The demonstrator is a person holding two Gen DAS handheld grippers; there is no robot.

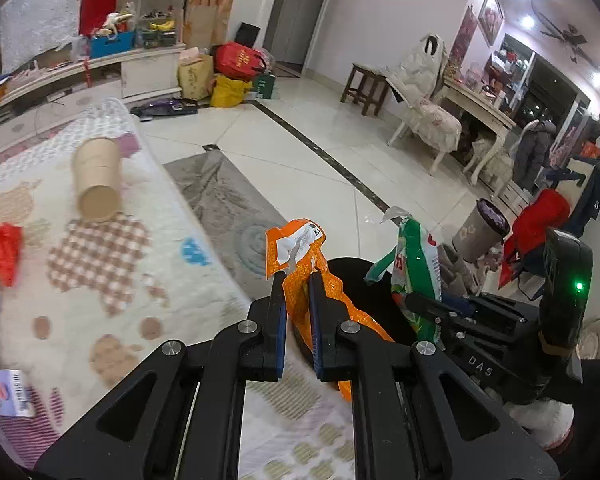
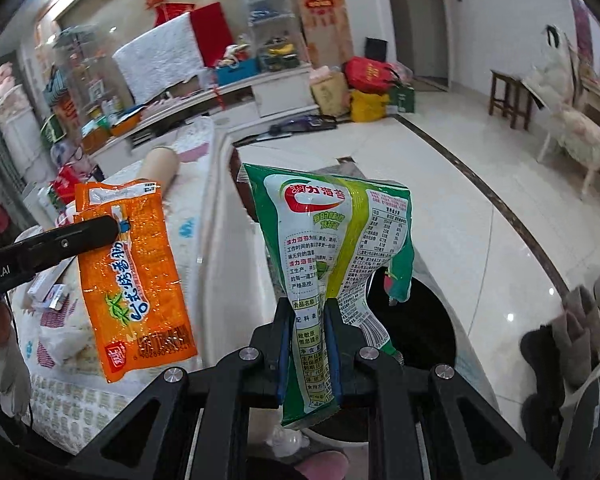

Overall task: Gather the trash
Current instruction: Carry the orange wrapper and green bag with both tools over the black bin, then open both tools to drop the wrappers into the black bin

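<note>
A: OK, left wrist view: left gripper [image 1: 298, 276] clamped on the crinkled orange plastic snack wrapper [image 1: 300, 248], over the black round bin [image 1: 356, 276] at the table edge. Release early and it drops on the patterned quilted table cover [image 1: 112, 280].

B: Right wrist view: right gripper [image 2: 309, 304] pinching the green-white foil seaweed packet [image 2: 332, 232] above that bin [image 2: 424, 320]. The packet hides most of the bin mouth, so alignment is hard to judge.

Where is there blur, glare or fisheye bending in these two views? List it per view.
Left wrist view: the paper cup and blanket are smeared, the orange wrapper in the left gripper is sharp; ceiling lights flare top right. Right wrist view: the green packet reads crisply, the floor border curves strongly, tiles carry glare spots.
</note>
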